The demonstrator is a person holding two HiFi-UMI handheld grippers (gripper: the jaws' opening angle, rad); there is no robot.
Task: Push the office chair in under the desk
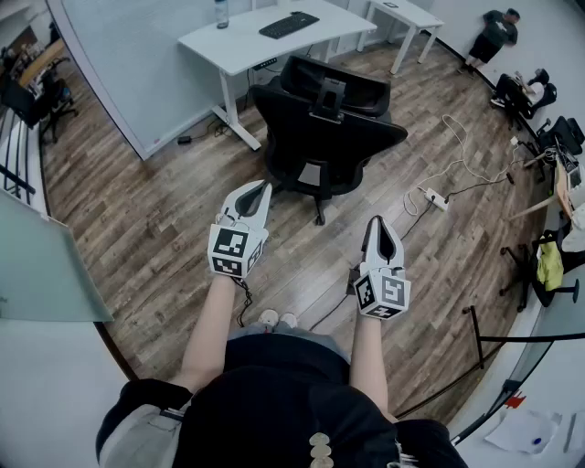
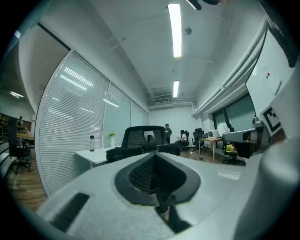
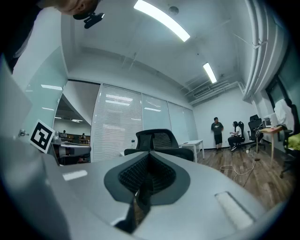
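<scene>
A black office chair stands on the wood floor, its back turned to me, just in front of a white desk. It also rises beyond the jaws in the left gripper view as the chair and in the right gripper view as the chair. My left gripper is shut and empty, held a short way before the chair's left side. Lower and to the right, my right gripper is shut and empty too, farther from the chair. Neither touches the chair.
A keyboard and a bottle lie on the desk. A second white table stands behind. A power strip with white cable trails on the floor at right. People and more chairs are at the far right. A glass partition runs along the left.
</scene>
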